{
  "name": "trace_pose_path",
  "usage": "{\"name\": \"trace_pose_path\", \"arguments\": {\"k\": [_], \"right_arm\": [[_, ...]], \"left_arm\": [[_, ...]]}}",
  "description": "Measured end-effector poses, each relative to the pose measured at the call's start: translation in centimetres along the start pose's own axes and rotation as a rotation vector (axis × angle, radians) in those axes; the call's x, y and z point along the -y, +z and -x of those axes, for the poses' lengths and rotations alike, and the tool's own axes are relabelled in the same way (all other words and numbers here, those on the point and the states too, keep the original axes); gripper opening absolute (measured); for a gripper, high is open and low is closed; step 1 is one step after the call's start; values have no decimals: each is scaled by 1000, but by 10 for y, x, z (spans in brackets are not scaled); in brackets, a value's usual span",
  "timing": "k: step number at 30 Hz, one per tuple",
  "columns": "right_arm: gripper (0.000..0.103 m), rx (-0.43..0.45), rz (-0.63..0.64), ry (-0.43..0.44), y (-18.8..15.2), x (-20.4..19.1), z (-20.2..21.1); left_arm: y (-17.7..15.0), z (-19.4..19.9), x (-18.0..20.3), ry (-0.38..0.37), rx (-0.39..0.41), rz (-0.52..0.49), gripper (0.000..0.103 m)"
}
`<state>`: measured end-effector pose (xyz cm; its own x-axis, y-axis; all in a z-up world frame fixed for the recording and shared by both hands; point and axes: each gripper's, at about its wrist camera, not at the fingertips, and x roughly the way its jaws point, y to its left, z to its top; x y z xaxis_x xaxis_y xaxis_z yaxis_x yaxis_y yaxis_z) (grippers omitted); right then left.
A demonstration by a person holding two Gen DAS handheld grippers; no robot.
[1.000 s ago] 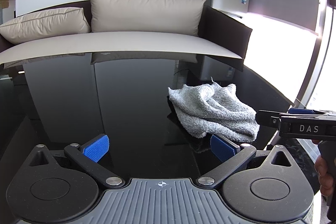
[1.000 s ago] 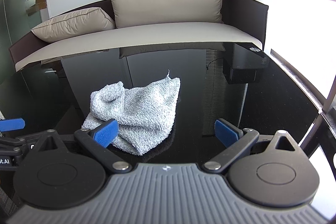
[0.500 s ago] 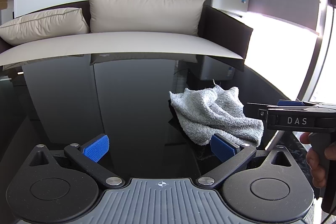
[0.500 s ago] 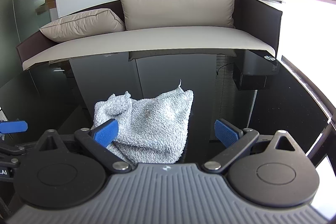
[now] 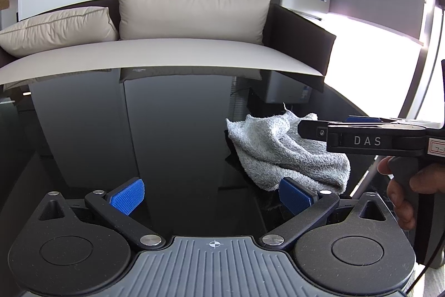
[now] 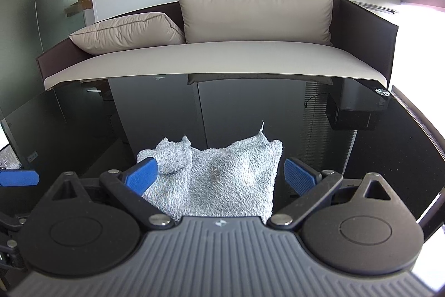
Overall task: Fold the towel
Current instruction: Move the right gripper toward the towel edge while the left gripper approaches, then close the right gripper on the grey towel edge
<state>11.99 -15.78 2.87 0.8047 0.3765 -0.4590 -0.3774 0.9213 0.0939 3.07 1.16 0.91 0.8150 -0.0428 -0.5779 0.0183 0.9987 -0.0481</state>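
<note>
Left wrist view showed the left gripper (image 5: 211, 195) with its blue pads spread wide over the glossy black table (image 5: 172, 130), nothing between them. A crumpled grey towel (image 5: 281, 155) lay on the table at about two o'clock from that gripper, its near edge just behind the right-hand pad. The right gripper (image 5: 361, 137) (marked DAS on its side) reached in from three o'clock across the towel, a hand (image 5: 406, 191) on its grip. From the right wrist camera, the right gripper (image 6: 222, 176) was also spread wide, and the towel (image 6: 222, 174) sat bunched between its pads, a raised corner pointing toward twelve o'clock; contact could not be told. A beige sofa (image 6: 222, 57) stood behind the table.
</note>
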Motion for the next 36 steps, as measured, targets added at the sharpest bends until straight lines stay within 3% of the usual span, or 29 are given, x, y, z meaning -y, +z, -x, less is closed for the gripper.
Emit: {"name": "trace_pose_path", "arguments": {"k": [3,17,23,28,36], "right_arm": [[89,-8,9,12,2,-2,-5],[76,-31,26,100,11,-16,-25],[54,-55,47,153,13,-24,-36],[27,-73,68,178,11,-30,-41],[9,-63,70,166,11,-30,-35]], "left_arm": [[0,-1,1,-2,-1,-2,102],[1,-4,0,4,-10,-4,102],[2,-5,-1,7,-12,-1,102],[2,-6,-2,8,-15,-1,102],[1,-10,-1,18,-24,-3,102]]}}
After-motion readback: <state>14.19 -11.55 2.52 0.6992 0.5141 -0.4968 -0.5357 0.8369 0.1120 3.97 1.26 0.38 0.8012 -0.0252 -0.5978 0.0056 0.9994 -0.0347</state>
